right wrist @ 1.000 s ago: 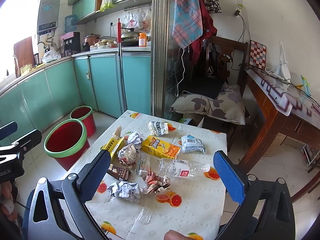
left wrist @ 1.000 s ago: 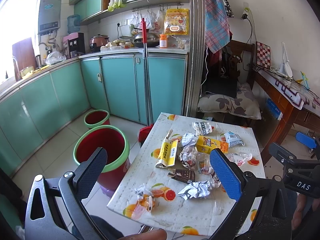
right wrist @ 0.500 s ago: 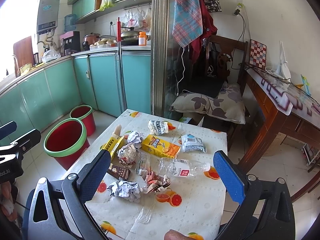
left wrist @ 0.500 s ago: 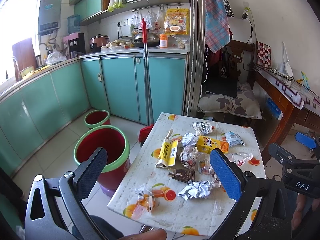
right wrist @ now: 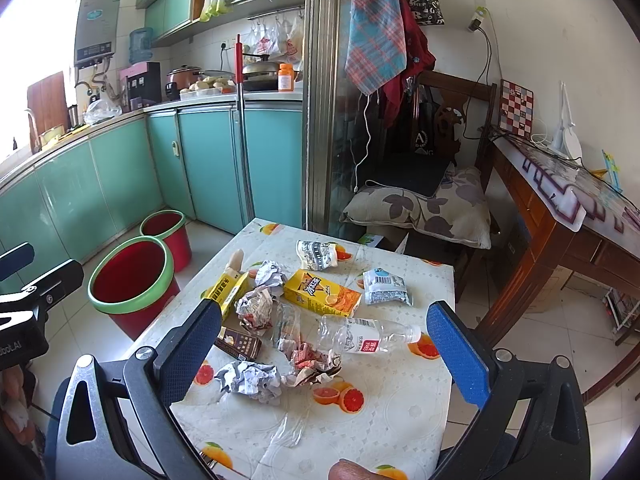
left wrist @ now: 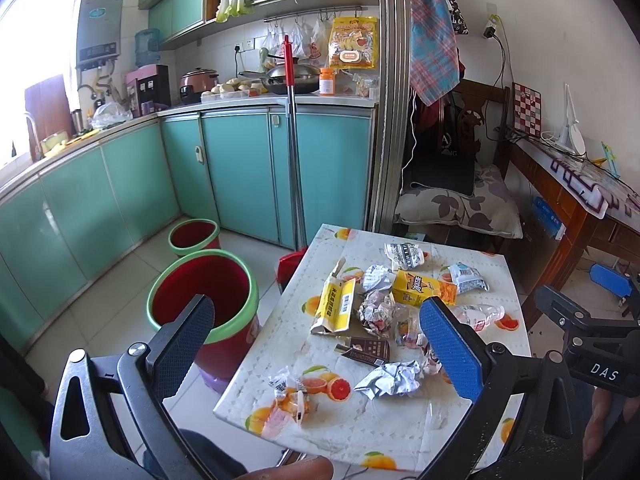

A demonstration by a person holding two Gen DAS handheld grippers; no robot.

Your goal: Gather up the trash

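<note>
I have both grippers held above the near edge of the small table (right wrist: pixel 420 432), and neither is touching anything; the left gripper (left wrist: pixel 316 328) has its jaws spread wide with nothing between them, and the right gripper (right wrist: pixel 328 334) is just as wide and just as empty; on the floor off the table's left edge stands a red bin (left wrist: pixel 202 300) with a green rim, and what I can see of its inside shows only red wall, though my left finger hides part of it; a smaller red bucket (left wrist: pixel 194 234) sits just behind it, and I see nothing in that one either; the trash is all on the table, bunched in the middle and toward the left edge; a clear plastic bottle (right wrist: pixel 366 336) lies on its side, long axis running across the table, cap pointing at the right edge; an orange juice carton (right wrist: pixel 322 292) lies flat beyond it, its length slanting from the far left toward the near right; a yellow box (left wrist: pixel 336 304) lies by the left edge with its open flap toward the far edge; a dark brown packet (right wrist: pixel 240 344) lies flat near it; a ball of foil (right wrist: pixel 248 378) sits closest to the near edge, with a crumpled red wrapper (right wrist: pixel 310 362) touching it; a white snack bag (right wrist: pixel 386 286) lies toward the far right corner.
</note>
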